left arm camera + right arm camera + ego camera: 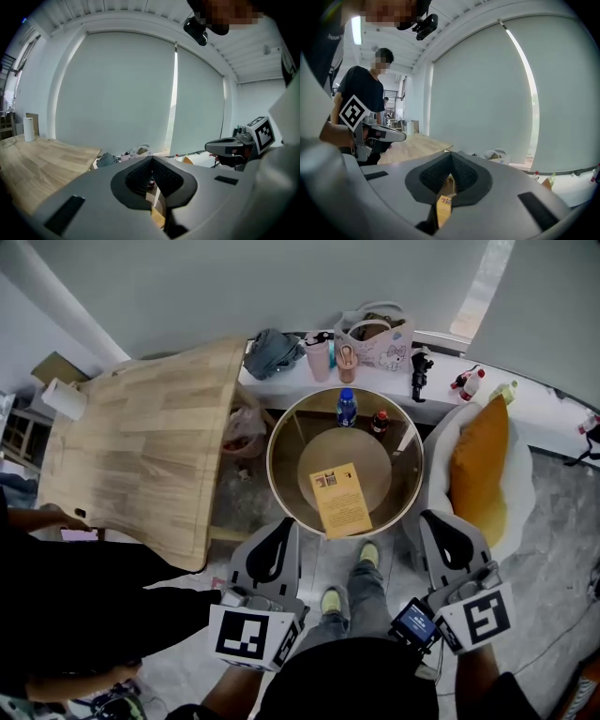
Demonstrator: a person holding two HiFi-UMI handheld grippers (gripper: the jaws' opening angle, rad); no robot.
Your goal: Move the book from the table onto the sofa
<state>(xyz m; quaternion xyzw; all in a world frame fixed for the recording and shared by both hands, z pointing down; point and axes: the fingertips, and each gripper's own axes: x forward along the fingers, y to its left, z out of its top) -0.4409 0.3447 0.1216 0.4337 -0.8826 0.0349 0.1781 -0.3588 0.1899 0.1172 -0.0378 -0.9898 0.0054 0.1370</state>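
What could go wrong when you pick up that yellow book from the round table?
The flat yellow book lies flush on the round glass table, so the shut left tongs and right tongs might just shove it. A shove could slide it into the blue-capped plastic bottle and small dark bottle standing behind it.

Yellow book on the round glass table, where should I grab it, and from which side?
Take the yellow book by its near short edge, which reaches the table rim closest to you. It lies flat, so probably come in low from the near side, one jaw under that edge. The left claw and right claw are shut; open one first.
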